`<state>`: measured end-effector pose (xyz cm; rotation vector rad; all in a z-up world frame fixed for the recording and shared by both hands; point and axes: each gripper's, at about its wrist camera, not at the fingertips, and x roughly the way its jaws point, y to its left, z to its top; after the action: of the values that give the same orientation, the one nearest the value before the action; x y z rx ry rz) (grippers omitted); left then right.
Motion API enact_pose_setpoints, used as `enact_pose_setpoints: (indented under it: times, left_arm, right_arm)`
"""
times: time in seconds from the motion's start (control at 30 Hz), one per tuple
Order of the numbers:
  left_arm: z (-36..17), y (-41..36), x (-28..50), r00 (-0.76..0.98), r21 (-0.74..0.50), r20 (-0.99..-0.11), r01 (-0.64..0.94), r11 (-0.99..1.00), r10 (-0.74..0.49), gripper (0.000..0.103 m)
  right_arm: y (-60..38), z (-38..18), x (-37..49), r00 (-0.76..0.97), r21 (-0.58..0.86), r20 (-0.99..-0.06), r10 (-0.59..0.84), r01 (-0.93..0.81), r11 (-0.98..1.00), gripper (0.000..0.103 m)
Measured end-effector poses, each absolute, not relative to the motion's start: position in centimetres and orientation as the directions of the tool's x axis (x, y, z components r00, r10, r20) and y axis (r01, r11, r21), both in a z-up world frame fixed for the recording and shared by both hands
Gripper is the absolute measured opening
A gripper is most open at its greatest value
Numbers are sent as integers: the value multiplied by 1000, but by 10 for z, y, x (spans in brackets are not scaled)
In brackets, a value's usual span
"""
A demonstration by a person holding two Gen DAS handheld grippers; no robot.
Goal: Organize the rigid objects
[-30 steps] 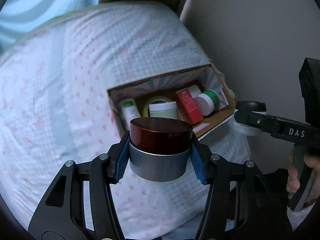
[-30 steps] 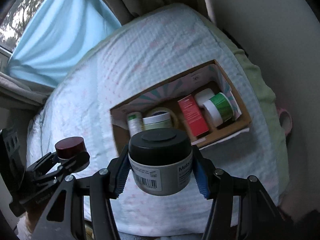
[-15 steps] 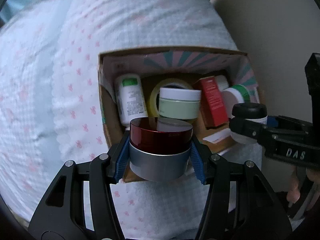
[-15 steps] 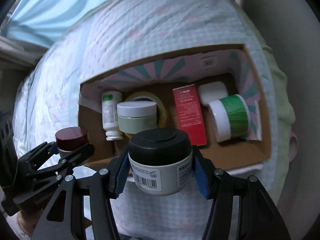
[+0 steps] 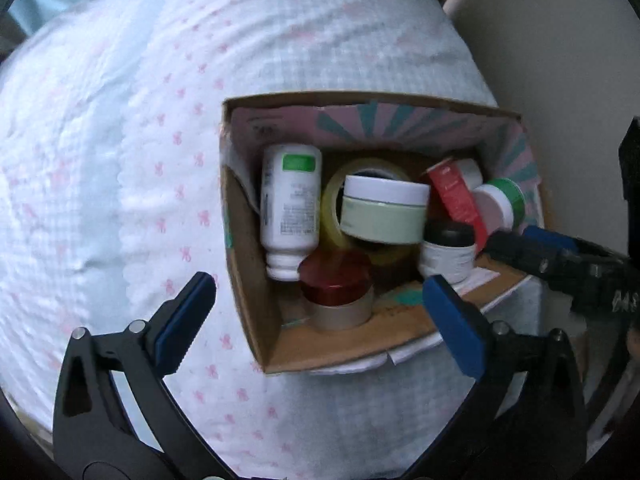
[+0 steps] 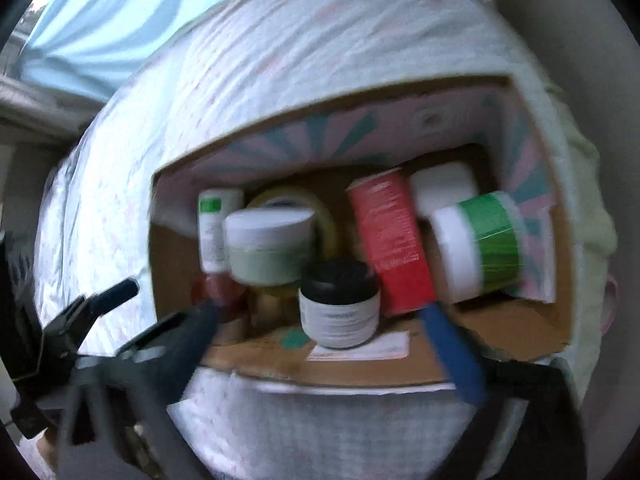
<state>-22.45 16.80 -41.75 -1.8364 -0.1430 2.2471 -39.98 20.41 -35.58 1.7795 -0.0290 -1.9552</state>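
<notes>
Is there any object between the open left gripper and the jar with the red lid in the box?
Nothing visible. The left gripper has just opened, and the red-lidded jar stands apart from its fingers in the cardboard box. The white bottle only lies beside the jar.

Almost no legible text

Blurred white letters on the right gripper's black body [image 5: 624, 302] read roughly "DAS"; print on bottles and jars in the cardboard box [image 5: 256, 312] is unreadable.

A bed [image 5: 120, 160] in white, pink-dotted bedding stands beside a plain wall [image 5: 560, 40], with a pale blue curtain [image 6: 100, 28] behind.
</notes>
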Motion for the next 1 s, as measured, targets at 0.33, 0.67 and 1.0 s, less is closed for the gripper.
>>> enact_pose_setpoints:
  times: [0.33,0.67,1.0]
  left_arm:
    - [-421,171,-219,-179,-186,-961,-131,-974,208,103]
    - [-401,163,-214,-207,-175,-957,-143,-974,202,103]
    - [-327,134,-203,-329,-159,-922,-154,-975,202,103]
  right_arm:
    - [213,-366,-397,3,313,-944,-330,325,-892,103]
    - [211,-354,-389,-24,305,-943,-331,334,-892,103]
    - [200,-279,-366,-141,279,-926,-349,367,-888,103]
